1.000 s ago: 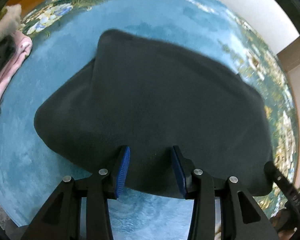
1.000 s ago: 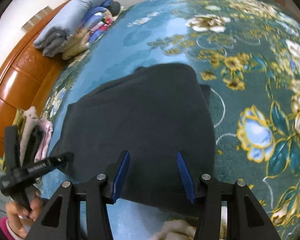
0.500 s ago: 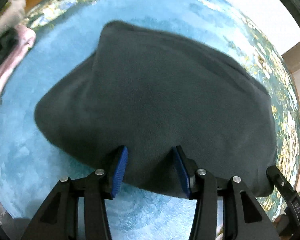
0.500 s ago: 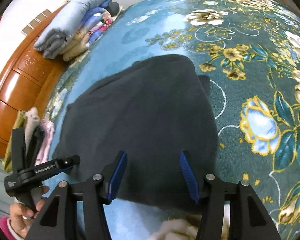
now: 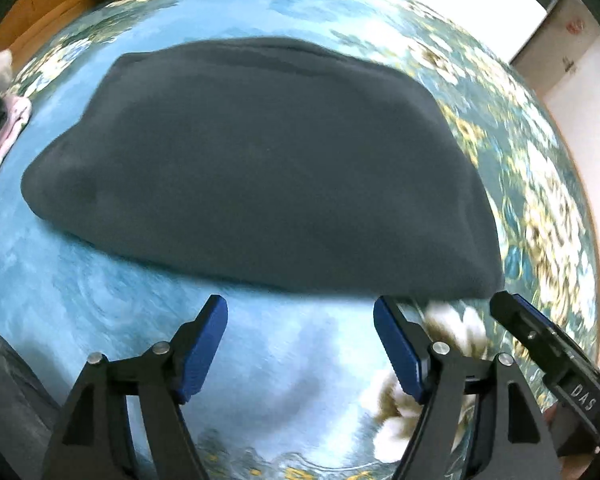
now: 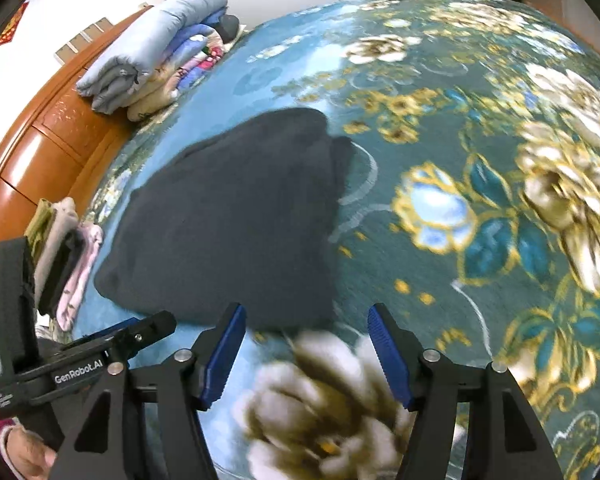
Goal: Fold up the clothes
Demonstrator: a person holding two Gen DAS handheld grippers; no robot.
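Observation:
A dark grey folded garment (image 5: 260,168) lies flat on the blue floral bedspread (image 5: 100,300); it also shows in the right wrist view (image 6: 236,224). My left gripper (image 5: 300,336) is open and empty, just short of the garment's near edge. My right gripper (image 6: 306,348) is open and empty, just short of the garment's near right corner. The left gripper's body (image 6: 80,364) shows at the lower left of the right wrist view, and the right gripper's body (image 5: 548,360) at the lower right of the left wrist view.
A stack of folded clothes (image 6: 60,248) lies at the bed's left edge. Folded quilts (image 6: 156,56) are piled at the far end against a wooden headboard (image 6: 40,148). A white wall (image 5: 580,64) lies to the right.
Both grippers have let go of the garment's near edge, opened wider and drawn back towards me. The garment now lies flat and farther from the fingertips.

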